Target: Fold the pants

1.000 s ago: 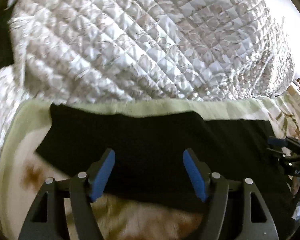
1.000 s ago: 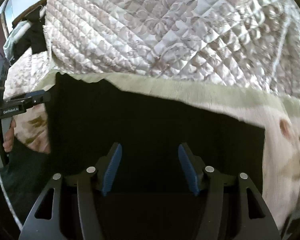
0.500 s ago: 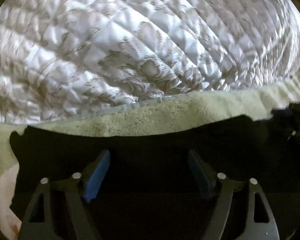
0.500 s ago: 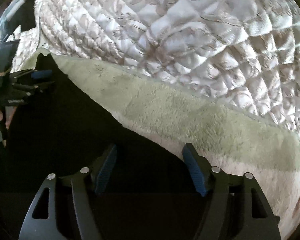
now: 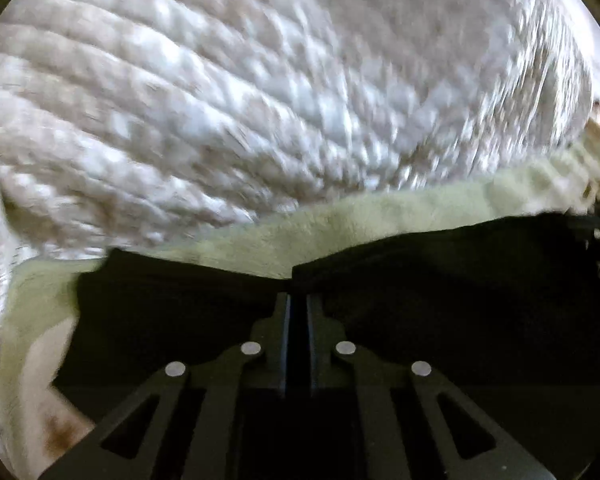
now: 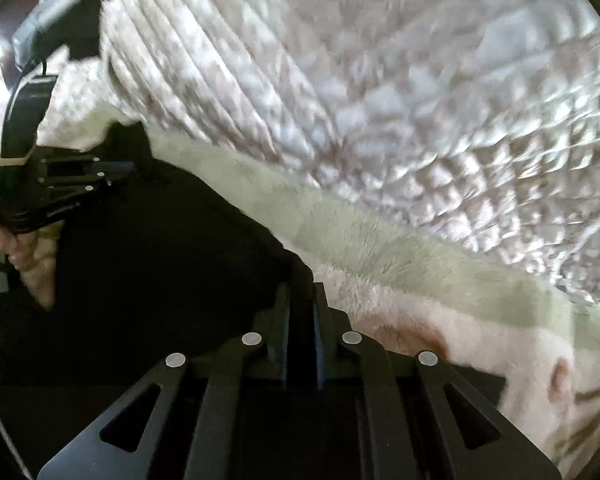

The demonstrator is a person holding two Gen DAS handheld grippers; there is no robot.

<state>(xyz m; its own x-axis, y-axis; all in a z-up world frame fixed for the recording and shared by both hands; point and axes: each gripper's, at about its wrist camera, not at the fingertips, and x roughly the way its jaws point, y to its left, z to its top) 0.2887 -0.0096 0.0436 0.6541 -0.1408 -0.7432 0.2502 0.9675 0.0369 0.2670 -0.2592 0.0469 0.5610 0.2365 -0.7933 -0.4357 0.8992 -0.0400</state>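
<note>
left wrist view shows the black pants [image 5: 440,300] lying across the lower frame on a pale green fleece blanket [image 5: 340,224], the left gripper [image 5: 298,308] clenched on their far edge. the right gripper [image 6: 302,304] pinches that edge too. the cloth looks soft, light and limp, so edges are best to hold. a quilted bedspread [image 5: 260,100] fills the top.

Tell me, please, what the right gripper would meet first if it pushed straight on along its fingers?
Probably the fluffy green blanket just past the black pants edge pinched by the right gripper; the quilted cover lies beyond it.
</note>
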